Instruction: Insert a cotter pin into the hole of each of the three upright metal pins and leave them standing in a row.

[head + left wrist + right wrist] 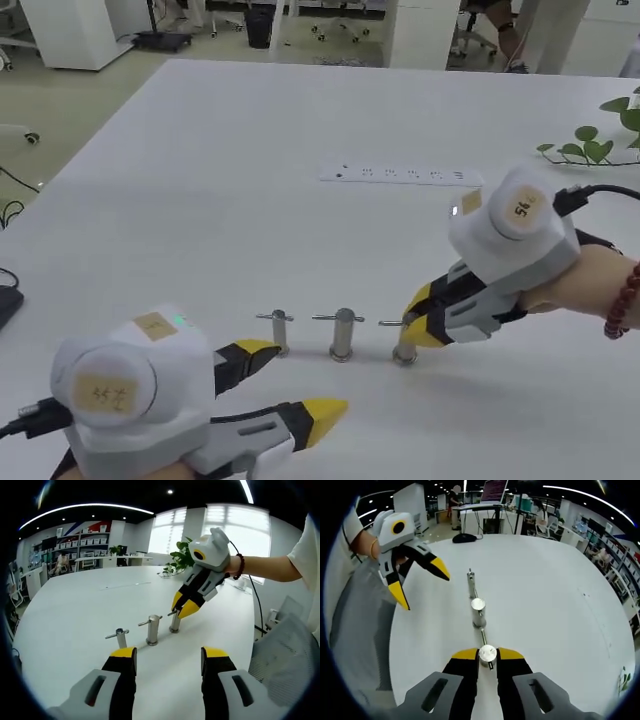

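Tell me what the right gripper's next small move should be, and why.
Probably open the right gripper and draw it straight back. Its jaws clasp the end metal pin, which already seems to carry a cotter pin, as do the middle pin and the far pin; all three stand in a row.

left pin (279,333), middle pin (343,335) and right pin (405,350) standing in a row on the table (200,180), your right gripper (418,322) sitting clamped on the right pin, your left gripper (300,380) hanging front-left, power strip (400,174) lying well behind
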`<state>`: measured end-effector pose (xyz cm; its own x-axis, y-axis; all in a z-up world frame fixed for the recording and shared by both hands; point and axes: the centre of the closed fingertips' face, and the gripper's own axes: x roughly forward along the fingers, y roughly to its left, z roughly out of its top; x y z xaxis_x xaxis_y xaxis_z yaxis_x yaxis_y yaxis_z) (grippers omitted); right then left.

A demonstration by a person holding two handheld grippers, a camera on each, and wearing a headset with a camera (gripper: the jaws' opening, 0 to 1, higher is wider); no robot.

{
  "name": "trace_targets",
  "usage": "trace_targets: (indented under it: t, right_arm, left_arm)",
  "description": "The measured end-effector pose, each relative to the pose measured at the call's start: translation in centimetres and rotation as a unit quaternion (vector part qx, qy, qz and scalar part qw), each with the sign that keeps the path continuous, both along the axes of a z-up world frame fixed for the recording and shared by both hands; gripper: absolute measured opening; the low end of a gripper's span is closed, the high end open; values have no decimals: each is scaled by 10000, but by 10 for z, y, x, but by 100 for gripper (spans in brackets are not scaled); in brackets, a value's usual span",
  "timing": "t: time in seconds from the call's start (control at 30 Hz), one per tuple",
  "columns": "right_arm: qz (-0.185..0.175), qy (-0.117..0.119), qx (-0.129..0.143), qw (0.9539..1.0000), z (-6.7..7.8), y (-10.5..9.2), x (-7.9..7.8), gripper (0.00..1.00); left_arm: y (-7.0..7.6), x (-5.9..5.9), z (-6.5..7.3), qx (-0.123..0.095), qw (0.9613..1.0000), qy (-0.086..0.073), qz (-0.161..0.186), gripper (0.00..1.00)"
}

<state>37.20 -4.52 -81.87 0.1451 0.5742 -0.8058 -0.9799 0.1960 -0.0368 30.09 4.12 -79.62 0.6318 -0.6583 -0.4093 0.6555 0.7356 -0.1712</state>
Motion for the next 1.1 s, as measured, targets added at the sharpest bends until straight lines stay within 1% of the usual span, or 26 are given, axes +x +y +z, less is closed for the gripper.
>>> trace_targets:
  t: [0.17, 0.27, 0.4, 0.57, 0.77, 0.83, 0.97, 1.1]
  right_arm:
    - [-17, 21, -7, 10000, -1, -1, 1, 14]
    - [-31, 52, 37, 10000, -1, 0, 0, 14]
    - [43, 66, 35, 10000, 0, 0, -2, 14]
    - [76, 158, 23, 9998, -1, 1, -5, 14]
    - [152, 83, 21, 9998, -1, 2, -5, 15]
    - [153, 93, 26, 9998, -3, 2, -6, 17]
    - [69, 146, 115, 9998, -5, 2, -5, 20]
    - [-75, 138, 237, 9996, 0, 2, -5, 22]
  left_arm:
    - [2, -1, 1, 12, 10000, -15, 14, 51]
    - [3, -1, 1, 18, 10000, -14, 12, 51]
    - [4, -2, 1, 51, 10000, -7, 5, 51]
    - [5, -2, 1, 61, 10000, -6, 15, 51]
    - [7, -3, 0, 77, 10000, 23, 43, 51]
    - [7, -4, 0, 84, 10000, 15, 45, 52]
    - [8, -3, 1, 98, 9999, 10, 50, 53]
    - [11, -3, 1, 139, 9999, 33, 47, 54]
